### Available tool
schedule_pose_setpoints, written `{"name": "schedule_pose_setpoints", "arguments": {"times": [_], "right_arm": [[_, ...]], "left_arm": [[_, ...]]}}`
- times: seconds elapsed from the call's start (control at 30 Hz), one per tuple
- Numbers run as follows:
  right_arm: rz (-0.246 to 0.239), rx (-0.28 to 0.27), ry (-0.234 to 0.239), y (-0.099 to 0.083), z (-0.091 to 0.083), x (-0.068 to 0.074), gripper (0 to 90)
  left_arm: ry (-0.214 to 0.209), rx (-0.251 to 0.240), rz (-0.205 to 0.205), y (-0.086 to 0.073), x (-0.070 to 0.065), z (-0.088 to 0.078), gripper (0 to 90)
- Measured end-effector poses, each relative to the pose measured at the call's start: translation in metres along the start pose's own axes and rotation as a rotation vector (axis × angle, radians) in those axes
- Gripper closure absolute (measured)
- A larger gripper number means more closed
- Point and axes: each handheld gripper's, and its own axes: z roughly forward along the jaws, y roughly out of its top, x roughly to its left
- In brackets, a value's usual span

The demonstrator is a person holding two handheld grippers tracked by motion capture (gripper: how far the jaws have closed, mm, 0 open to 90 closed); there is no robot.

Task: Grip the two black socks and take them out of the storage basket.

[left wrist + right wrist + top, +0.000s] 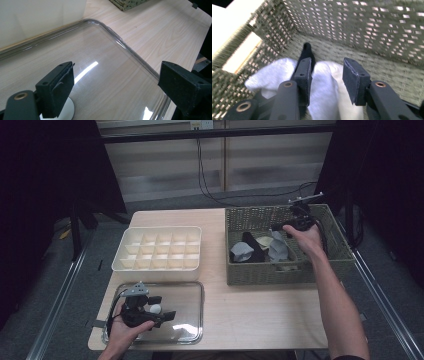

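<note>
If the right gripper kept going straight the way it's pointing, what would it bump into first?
Most likely the pale folded cloth in the wicker basket. The right gripper points down into the basket with its jaws apart, and the cloth lies right between and under them. A black piece sits just past it; the depth is hard to judge.

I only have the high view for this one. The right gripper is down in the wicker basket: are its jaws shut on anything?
Observer: No. Seen along its own jaws, the right gripper holds them apart, with a white cloth bundle lying between them.
Operator: Anything behind that bundle?
Observer: A black piece pokes out beyond it, on the floor of the wicker basket.
Operator: And the left gripper?
Observer: The left gripper has its jaws wide apart above the clear tray, with nothing between them.
</note>
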Motion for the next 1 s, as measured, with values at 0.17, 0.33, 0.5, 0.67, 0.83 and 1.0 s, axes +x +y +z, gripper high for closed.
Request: {"name": "schedule_pose_setpoints", "arguments": {"times": [0.17, 0.33, 0.5, 0.67, 0.83, 1.0], "right_arm": [[-0.008, -0.020, 0.035, 0.008, 0.005, 0.012, 59.2], [-0.022, 0.003, 0.072, 0.012, 0.021, 0.023, 65.3], [-0.026, 0.023, 0.090, 0.015, 0.041, 0.033, 65.8], [-0.041, 0.078, 0.095, 0.022, 0.062, 0.042, 65.7], [-0.026, 0.138, 0.079, 0.020, 0.081, 0.043, 66.3], [-0.005, 0.173, 0.042, 0.016, 0.092, 0.039, 63.9]], "left_arm": [[-0.001, -0.001, 0.001, 0.000, 0.000, 0.000, 13.1], [0.001, -0.002, -0.002, 0.000, 0.000, 0.000, 13.1], [-0.004, -0.001, -0.003, 0.000, 0.001, 0.001, 13.0], [-0.008, 0.002, 0.001, 0.001, 0.001, 0.001, 13.0], [-0.007, 0.003, -0.001, 0.001, 0.001, 0.000, 12.9], [-0.010, 0.003, -0.002, 0.000, 0.002, 0.000, 12.9]]}}
